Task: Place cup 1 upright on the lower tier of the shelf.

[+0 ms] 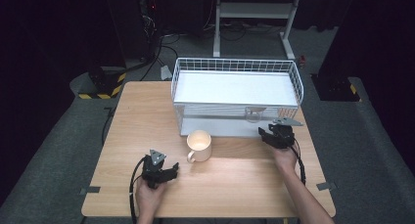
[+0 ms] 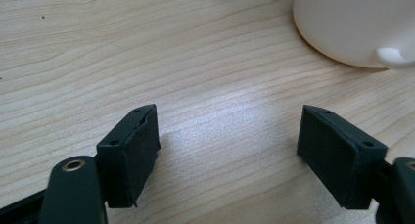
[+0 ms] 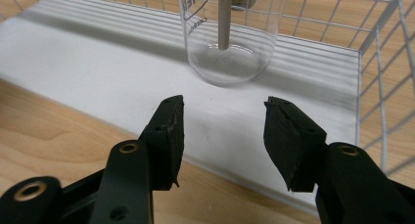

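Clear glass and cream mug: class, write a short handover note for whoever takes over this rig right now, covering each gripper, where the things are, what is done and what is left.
Left gripper: open, empty, resting low over the table, jaws pointing toward the cream mug, not touching it.
Right gripper: open, nothing between the jaws, at the front of the wire rack facing its lower shelf.
Clear glass: upright on the rack's lower white shelf, free of the jaws.
Done: glass appears placed in the rack.
Left: the mug stands on the table in front of the rack; it probably goes in next.
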The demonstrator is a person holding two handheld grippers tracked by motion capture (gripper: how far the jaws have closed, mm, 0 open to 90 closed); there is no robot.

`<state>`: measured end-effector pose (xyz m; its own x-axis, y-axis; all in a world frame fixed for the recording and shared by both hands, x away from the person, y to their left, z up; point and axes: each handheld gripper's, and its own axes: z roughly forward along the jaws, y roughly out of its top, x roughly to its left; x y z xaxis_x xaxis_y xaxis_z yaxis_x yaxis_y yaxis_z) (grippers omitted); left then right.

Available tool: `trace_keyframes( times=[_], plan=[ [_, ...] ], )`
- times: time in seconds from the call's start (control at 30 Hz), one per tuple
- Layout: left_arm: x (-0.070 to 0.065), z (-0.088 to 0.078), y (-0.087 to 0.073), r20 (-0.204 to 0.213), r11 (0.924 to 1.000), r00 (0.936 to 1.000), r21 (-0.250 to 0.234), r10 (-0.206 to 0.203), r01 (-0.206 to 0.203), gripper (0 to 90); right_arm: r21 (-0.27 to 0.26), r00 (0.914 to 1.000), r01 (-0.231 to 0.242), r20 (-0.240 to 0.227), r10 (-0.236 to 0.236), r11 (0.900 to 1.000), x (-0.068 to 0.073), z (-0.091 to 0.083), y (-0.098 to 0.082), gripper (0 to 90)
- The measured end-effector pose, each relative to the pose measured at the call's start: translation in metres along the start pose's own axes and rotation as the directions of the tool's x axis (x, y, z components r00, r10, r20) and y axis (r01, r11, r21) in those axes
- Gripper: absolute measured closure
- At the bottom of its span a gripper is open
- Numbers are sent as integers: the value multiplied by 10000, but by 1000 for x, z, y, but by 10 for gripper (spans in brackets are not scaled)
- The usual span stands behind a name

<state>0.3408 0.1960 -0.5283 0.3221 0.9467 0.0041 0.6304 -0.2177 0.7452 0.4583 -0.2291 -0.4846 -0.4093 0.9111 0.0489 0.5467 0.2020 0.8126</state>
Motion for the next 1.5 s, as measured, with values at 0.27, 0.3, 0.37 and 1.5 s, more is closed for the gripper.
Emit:
trace_keyframes(
  times=[0.27, 0.3, 0.37, 1.5],
  plan=[
    [0, 0, 0, -3, 10000, 10000, -8, 2, -2, 236, -222, 9985, -343, -428, 333, 9992, -5, -20, -9, 450],
    [0, 0, 0, -5, 10000, 10000, -6, 8, -8, 236, -222, 9985, -343, -428, 333, 9992, -5, -20, -9, 450],
    [0, 0, 0, -2, 10000, 10000, -8, 3, -3, 236, -328, 9980, -350, -530, 332, 9988, -6, -25, -12, 443],
    [0, 0, 0, -4, 10000, 10000, -6, 3, -3, 236, 649, 9985, 467, -317, -447, 9968, -10, -70, -84, 389]
  ],
)
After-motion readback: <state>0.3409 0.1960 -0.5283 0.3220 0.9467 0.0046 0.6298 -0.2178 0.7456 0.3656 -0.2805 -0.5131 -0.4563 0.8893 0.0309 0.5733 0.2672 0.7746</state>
